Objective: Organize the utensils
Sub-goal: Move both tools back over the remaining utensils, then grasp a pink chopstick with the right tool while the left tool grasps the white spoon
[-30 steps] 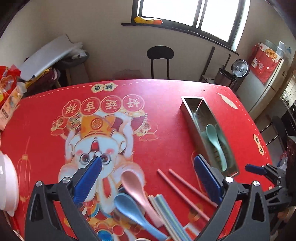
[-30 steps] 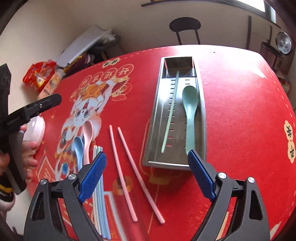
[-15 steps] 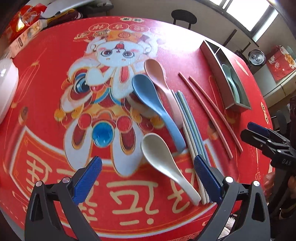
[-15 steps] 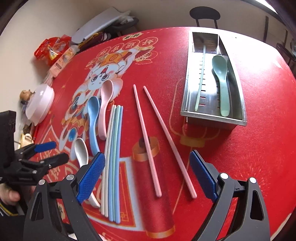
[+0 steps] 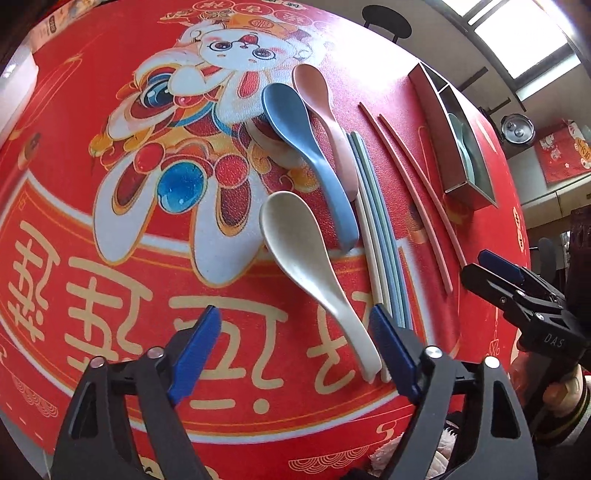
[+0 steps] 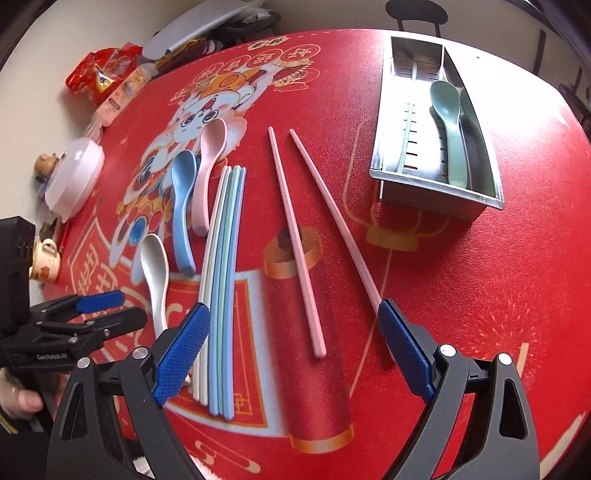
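A cream spoon [image 5: 314,273], a blue spoon [image 5: 306,147] and a pink spoon [image 5: 325,110] lie on the red table mat, beside a bundle of pale chopsticks [image 6: 221,280] and two pink chopsticks [image 6: 295,236]. A steel tray [image 6: 436,184] at the far right holds a green spoon [image 6: 448,122] and a green chopstick. My left gripper [image 5: 295,336] is open, low over the cream spoon's handle. My right gripper [image 6: 293,332] is open above the near ends of the pink chopsticks.
A white lidded bowl [image 6: 75,177], a small cup [image 6: 46,258] and snack packets [image 6: 103,77] sit along the left table edge. A black chair [image 6: 415,9] stands beyond the far edge. The near table edge lies just below both grippers.
Both grippers have pulled back toward the near edge and tilted down. The left gripper has come lower over the cream spoon's handle. The utensils have not moved.
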Tool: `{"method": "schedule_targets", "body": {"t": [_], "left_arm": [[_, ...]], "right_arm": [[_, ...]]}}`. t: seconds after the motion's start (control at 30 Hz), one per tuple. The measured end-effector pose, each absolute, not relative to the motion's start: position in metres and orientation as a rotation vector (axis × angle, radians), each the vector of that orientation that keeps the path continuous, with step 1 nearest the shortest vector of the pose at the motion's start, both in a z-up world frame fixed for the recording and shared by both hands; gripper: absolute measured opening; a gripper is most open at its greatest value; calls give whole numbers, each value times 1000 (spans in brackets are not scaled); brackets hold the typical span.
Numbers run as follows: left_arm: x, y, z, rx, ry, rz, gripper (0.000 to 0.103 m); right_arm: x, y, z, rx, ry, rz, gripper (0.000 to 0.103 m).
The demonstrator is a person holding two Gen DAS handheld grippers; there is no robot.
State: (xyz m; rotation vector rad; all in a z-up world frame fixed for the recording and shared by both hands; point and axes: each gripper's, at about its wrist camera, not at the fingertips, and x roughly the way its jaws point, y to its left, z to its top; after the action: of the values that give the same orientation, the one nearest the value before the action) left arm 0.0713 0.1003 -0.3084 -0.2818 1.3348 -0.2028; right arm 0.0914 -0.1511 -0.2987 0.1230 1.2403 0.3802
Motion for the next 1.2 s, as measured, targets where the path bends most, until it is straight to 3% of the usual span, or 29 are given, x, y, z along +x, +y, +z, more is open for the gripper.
{"method": "schedule_targets", "body": {"t": [0.1, 0.27, 0.6, 0.7, 0.8, 0.9, 1.2], "left_arm": [[70, 94, -310, -302, 1343, -241, 52], [71, 82, -313, -331, 1353, -295, 33], [80, 68, -320, -343, 1366, -331, 26], [82, 65, -320, -328, 1365, -338, 26], [84, 66, -321, -332, 1368, -339, 21], [85, 71, -323, -339, 1371, -334, 13], [91, 77, -323, -330, 1347, -323, 12]], "right_arm": [[88, -150, -298, 119, 1240, 400, 89], [84, -149, -297, 116, 1237, 429, 89], [84, -148, -301, 140, 1256, 465, 88], [86, -146, -306, 140, 1275, 469, 75], [92, -147, -312, 143, 1279, 447, 71], [99, -146, -318, 131, 1282, 434, 50], [120, -121, -323, -44, 1228, 377, 19]]}}
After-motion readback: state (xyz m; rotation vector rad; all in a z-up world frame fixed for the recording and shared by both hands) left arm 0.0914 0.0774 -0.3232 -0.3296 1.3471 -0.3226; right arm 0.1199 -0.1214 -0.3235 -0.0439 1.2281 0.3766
